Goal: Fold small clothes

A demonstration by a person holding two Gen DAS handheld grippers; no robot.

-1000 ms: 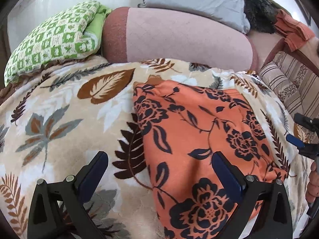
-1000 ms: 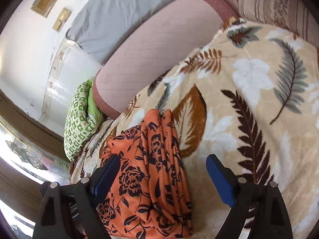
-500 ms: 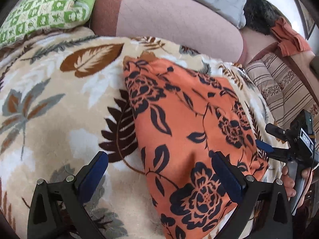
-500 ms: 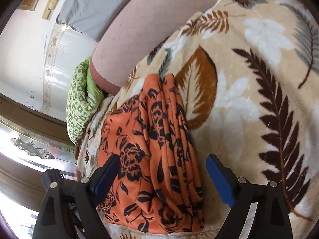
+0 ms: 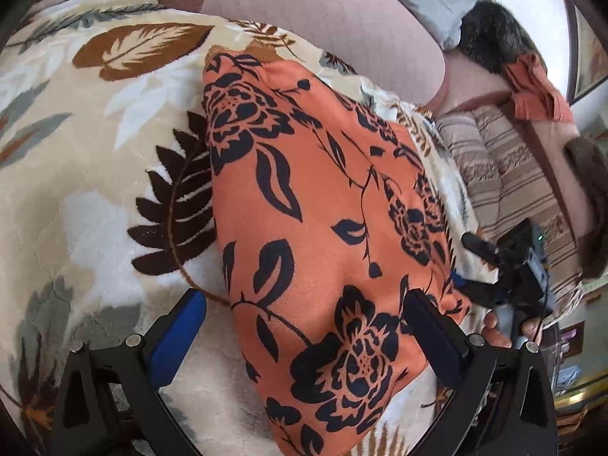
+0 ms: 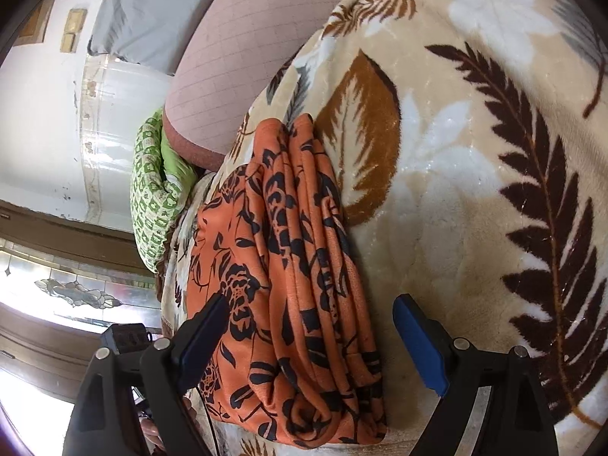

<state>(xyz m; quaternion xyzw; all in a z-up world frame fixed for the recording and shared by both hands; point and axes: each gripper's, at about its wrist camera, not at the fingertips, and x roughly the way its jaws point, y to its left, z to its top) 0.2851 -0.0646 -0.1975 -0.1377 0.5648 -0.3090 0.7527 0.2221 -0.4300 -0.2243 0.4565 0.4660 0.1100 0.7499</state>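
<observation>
Left wrist view: orange cloth with a black flower print lies on the leaf-patterned blanket of a bed or sofa, broad face up and smooth. Left gripper hangs over its near end, fingers wide apart and holding nothing; one finger is above the cloth, the other above bare blanket. The right gripper shows at the cloth's far edge, held by a hand.

Right wrist view: the cloth is already doubled over several times; stacked edges run along one side and end in a rolled corner near the camera. Right gripper straddles that end, fingers wide apart and empty.

Judgement: thin, soft and light, probably somewhat slick; layers could slide apart if lifted by one ply. Best hold looks like the stacked edge or rolled corner, pinching all layers together.
</observation>
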